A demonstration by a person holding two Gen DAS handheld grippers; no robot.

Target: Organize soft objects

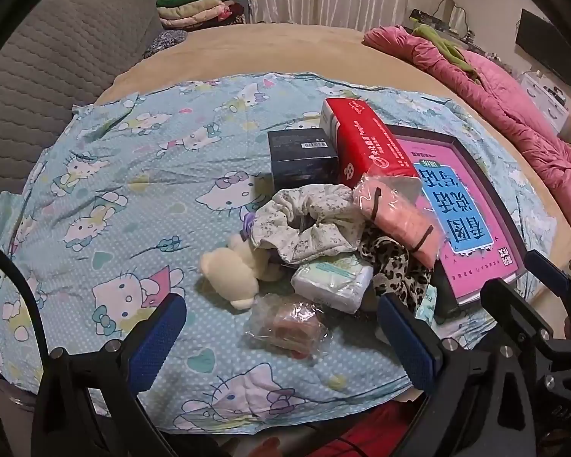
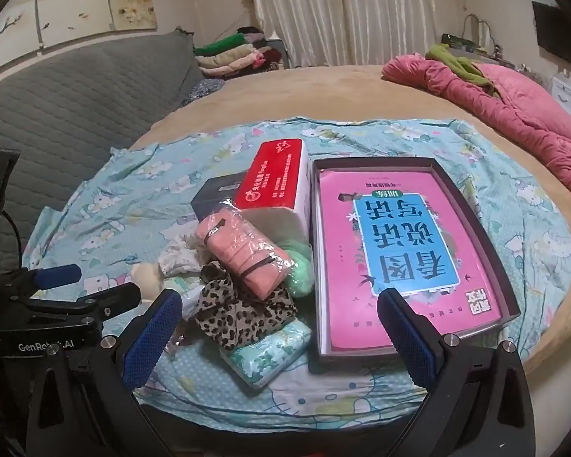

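A pile of soft things lies on a blue cartoon-cat sheet (image 1: pixel 133 175). It holds a cream plush toy (image 1: pixel 232 274), a floral cloth (image 1: pixel 308 217), a leopard-print cloth (image 1: pixel 392 266) (image 2: pixel 240 304), a pink cloth roll in clear wrap (image 1: pixel 399 221) (image 2: pixel 243 251), a white tissue pack (image 1: pixel 331 280) and a small wrapped pink item (image 1: pixel 289 325). My left gripper (image 1: pixel 281 339) is open, low over the wrapped pink item. My right gripper (image 2: pixel 279 337) is open near the leopard cloth, holding nothing.
A red tissue box (image 1: pixel 365 141) (image 2: pixel 274 179) leans on a black box (image 1: pixel 300 160). A dark tray holding a pink book (image 2: pixel 392 251) lies right of the pile. A floral pack (image 2: pixel 270 350), pink quilt (image 2: pixel 514 110), grey headboard (image 1: pixel 57 68) and folded clothes (image 1: pixel 198 7) are around.
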